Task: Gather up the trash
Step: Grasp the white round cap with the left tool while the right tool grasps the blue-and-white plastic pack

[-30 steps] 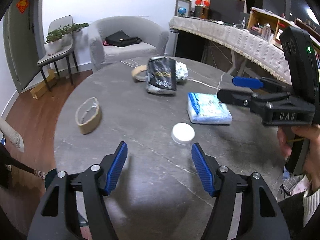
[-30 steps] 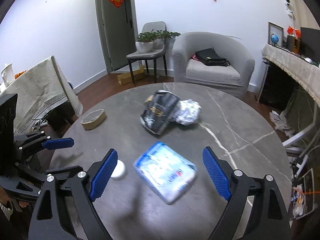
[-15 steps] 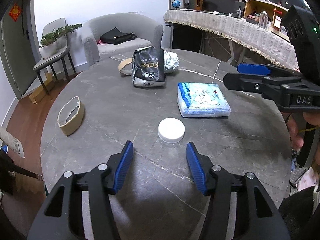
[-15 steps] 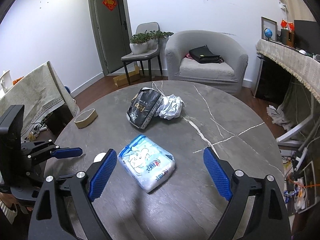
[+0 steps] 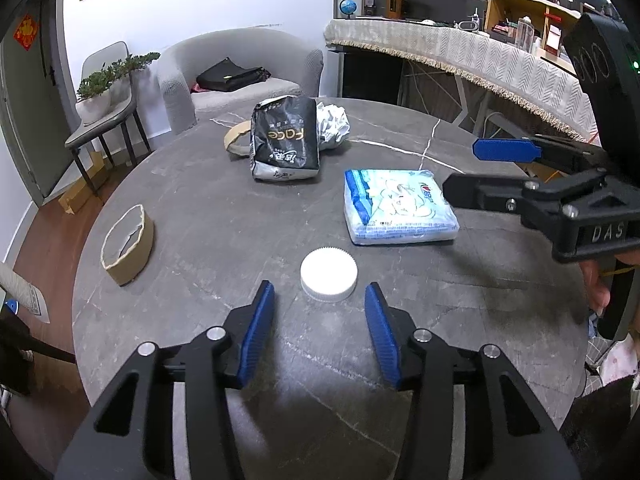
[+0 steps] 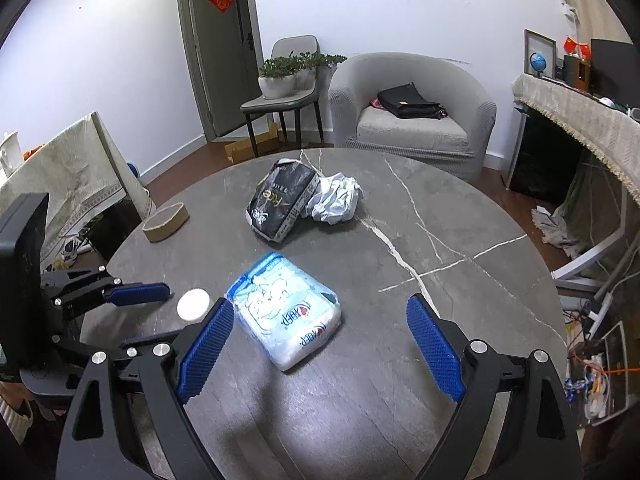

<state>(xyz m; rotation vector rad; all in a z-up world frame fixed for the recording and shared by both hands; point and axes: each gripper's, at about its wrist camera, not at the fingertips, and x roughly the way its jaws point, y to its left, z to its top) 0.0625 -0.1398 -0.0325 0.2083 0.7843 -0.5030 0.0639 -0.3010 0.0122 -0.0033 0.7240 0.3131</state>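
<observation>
Left wrist alone shows tape ring (image 5: pixel 236 141) behind black bag (image 5: pixel 285 144); both tools apart.

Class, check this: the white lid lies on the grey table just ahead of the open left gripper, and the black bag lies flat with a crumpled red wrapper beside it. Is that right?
One detail is wrong: the crumpled wrapper beside the black bag is silvery white, not red, as the right wrist view shows. The white lid does lie on the grey table just ahead of the open left gripper.

Two tape rings (image 5: pixel 127 245) (image 5: pixel 237 141), two packs (image 5: pixel 285 145) (image 5: pixel 398 206), one cap (image 5: pixel 329 274).
</observation>
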